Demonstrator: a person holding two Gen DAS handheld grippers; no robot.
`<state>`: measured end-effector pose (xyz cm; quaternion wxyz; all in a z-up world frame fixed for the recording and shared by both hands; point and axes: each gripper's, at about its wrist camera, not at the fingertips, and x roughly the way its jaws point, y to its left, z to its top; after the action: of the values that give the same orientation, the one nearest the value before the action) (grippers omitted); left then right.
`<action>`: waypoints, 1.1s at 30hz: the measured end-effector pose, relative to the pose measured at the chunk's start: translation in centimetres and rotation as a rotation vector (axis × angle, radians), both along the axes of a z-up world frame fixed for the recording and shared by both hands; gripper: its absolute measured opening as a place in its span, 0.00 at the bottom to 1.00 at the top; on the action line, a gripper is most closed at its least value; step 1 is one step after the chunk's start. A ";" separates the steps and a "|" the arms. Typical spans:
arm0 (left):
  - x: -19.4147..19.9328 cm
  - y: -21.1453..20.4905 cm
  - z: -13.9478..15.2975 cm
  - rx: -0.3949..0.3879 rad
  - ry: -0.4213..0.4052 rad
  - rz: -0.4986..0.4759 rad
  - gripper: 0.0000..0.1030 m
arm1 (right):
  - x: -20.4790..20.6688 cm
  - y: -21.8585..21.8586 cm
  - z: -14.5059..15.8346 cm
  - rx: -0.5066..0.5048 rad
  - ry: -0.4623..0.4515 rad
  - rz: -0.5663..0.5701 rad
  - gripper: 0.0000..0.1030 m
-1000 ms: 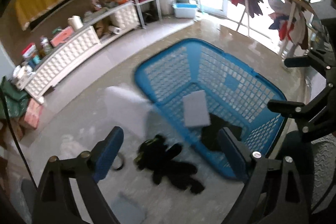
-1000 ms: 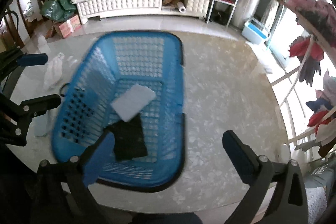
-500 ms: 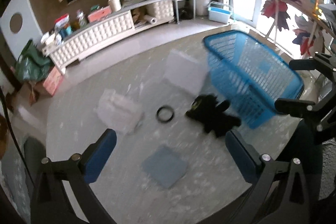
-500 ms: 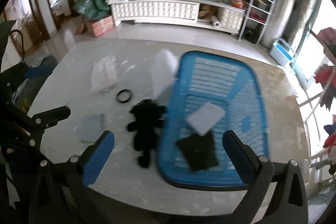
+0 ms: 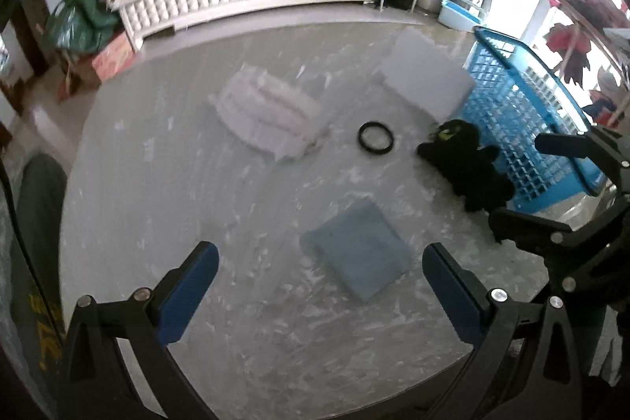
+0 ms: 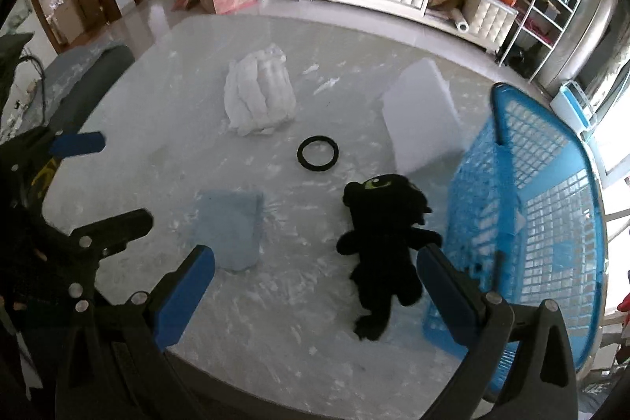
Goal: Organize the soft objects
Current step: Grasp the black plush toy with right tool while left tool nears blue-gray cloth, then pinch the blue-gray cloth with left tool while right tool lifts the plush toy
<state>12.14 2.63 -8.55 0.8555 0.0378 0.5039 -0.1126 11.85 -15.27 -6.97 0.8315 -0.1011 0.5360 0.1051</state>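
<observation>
Jaws wide and empty, the left gripper (image 5: 315,286) and right gripper (image 6: 315,286) hover over the marble tabletop (image 5: 157,184), apparently choosing between the folded blue-grey cloth (image 5: 356,252) and the black plush dragon toy (image 6: 384,227), either needing a descent before transfer to the blue plastic lattice basket (image 6: 543,207).

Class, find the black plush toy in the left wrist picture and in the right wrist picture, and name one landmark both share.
Left wrist view: black plush toy lies right of centre, against the blue basket.
Right wrist view: the toy lies lower right of centre, beside the basket.
Shared landmark: the black ring.
</observation>
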 end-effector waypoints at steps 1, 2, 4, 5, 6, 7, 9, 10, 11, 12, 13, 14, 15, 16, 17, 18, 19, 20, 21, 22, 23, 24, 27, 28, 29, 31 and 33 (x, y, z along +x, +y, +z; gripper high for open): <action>0.2 0.4 -0.5 -0.010 0.010 0.010 1.00 | 0.3 0.1 -0.4 0.002 0.012 -0.006 1.00; 0.3 0.8 -0.9 -0.016 0.020 0.018 1.00 | 0.7 0.3 -0.9 0.004 0.026 -0.012 1.00; 0.8 1.2 -1.8 -0.020 0.041 0.034 1.00 | 1.6 0.4 -2.1 -0.016 0.050 -0.029 1.00; 1.1 1.4 -2.3 -0.017 0.048 0.039 1.00 | 1.9 0.7 -2.5 -0.032 0.053 -0.038 1.00; 1.3 1.5 -2.7 -0.014 0.053 0.041 1.00 | 2.3 0.6 -3.2 -0.053 0.058 -0.058 1.00; 1.5 1.5 -3.1 -0.011 0.060 0.043 1.00 | 2.6 0.6 -3.6 -0.066 0.061 -0.073 1.00; 1.9 1.4 -3.9 -0.007 0.076 0.046 1.00 | 3.2 0.4 -4.3 -0.105 0.057 -0.112 1.00; 2.2 1.4 -4.4 -0.006 0.087 0.050 1.00 | 3.5 0.3 -4.6 -0.125 0.051 -0.125 1.00; 2.4 1.3 -4.8 -0.009 0.098 0.048 1.00 | 3.8 0.0 -5.0 -0.142 0.048 -0.138 1.00; 2.6 1.1 -5.2 -0.011 0.107 0.048 1.00 | 4.1 0.0 -5.4 -0.158 0.046 -0.140 1.00; 2.7 1.0 -5.6 -0.012 0.117 0.049 1.00 | 4.3 0.0 -5.7 -0.167 0.047 -0.143 1.00; 2.9 1.1 -6.0 -0.014 0.127 0.049 1.00 | 4.6 -0.2 -6.0 -0.176 0.051 -0.150 1.00; 3.1 1.1 -6.4 -0.014 0.134 0.051 1.00 | 4.8 -0.4 -6.3 -0.173 0.056 -0.157 1.00; 3.3 1.0 -6.8 -0.015 0.142 0.053 1.00 | 5.0 -0.6 -6.6 -0.169 0.061 -0.164 1.00; 3.4 0.8 -7.2 -0.017 0.150 0.051 1.00 | 5.4 -0.8 -7.1 -0.180 0.066 -0.177 0.98; 3.6 0.7 -7.6 -0.016 0.160 0.051 1.00 | 5.7 -1.1 -7.5 -0.187 0.072 -0.185 0.97; 3.7 0.5 -7.9 -0.012 0.168 0.052 1.00 | 5.8 -1.2 -7.7 -0.190 0.075 -0.193 0.96; 3.8 0.4 -8.2 -0.010 0.176 0.053 1.00 | 6.0 -1.4 -8.0 -0.192 0.081 -0.202 0.95; 3.9 0.3 -8.5 -0.011 0.182 0.052 1.00 | 6.3 -1.8 -8.5 -0.187 0.094 -0.214 0.93; 3.9 0.2 -8.7 -0.014 0.187 0.050 1.00 | 6.6 -2.3 -9.1 -0.178 0.110 -0.224 0.91; 3.9 0.2 -9.0 -0.018 0.192 0.049 1.00 | 6.8 -2.5 -9.4 -0.171 0.120 -0.228 0.88; 3.9 0.1 -9.2 -0.018 0.196 0.050 1.00 | 7.0 -2.8 -9.9 -0.162 0.135 -0.235 0.85; 4.0 0.2 -9.7 -0.028 0.211 0.055 1.00 | 7.1 -3.1 -10.7 -0.159 0.136 -0.235 0.84; 4.0 0.2 -9.8 -0.036 0.217 0.057 1.00 | 7.1 -3.1 -10.8 -0.159 0.133 -0.232 0.83; 4.1 0.2 -9.9 -0.045 0.222 0.060 1.00 | 7.1 -3.1 -10.8 -0.161 0.130 -0.230 0.80; 4.2 0.1 -10.2 -0.053 0.230 0.060 1.00 | 7.2 -3.2 -11.0 -0.171 0.126 -0.224 0.72; 4.3 0.0 -10.6 -0.053 0.239 0.063 1.00 | 7.2 -3.3 -11.0 -0.186 0.114 -0.209 0.64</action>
<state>16.45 2.61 -19.16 0.7931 -0.0142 0.6003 -0.1026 19.08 -18.53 -18.01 0.7931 -0.1151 0.5975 -0.0264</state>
